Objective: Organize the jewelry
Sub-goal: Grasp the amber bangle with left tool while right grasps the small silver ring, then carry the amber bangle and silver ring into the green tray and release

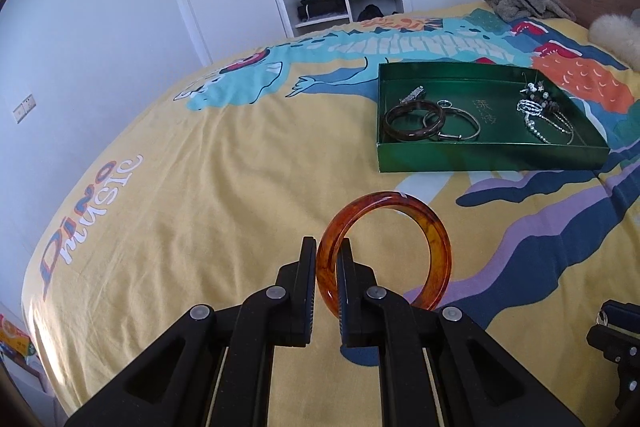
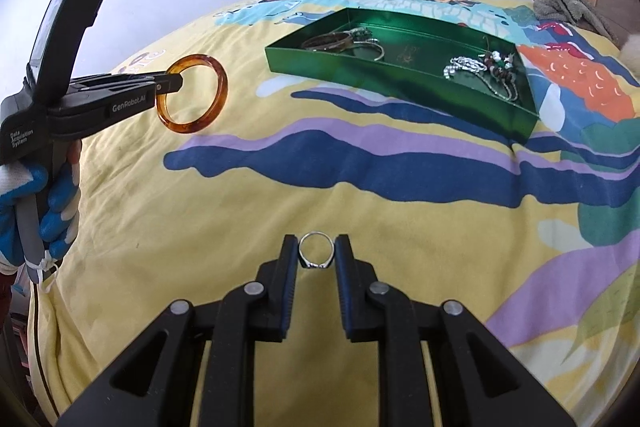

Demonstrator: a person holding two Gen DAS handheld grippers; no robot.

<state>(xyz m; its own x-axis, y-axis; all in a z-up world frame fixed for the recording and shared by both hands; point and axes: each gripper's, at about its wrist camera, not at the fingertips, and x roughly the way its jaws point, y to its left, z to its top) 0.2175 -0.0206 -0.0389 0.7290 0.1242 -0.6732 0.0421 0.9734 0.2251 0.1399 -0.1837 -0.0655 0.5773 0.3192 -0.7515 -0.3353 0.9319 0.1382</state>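
Amber bangle is pinched at its rim by the left gripper, held up off the bedspread, near the green tray. Small silver ring is squeezed between the right gripper fingers, further back from that tray, which already has bracelets and a beaded pile in it.

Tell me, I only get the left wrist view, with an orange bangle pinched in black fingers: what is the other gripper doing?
Observer: The right gripper pinches a small silver ring between its fingers.
Operator: Who holds my gripper?
Observer: A hand in a blue and white glove grips the handle of the left gripper.
Operator: Is that ring in the green tray yet?
Observer: No, the green tray lies farther ahead of the ring.
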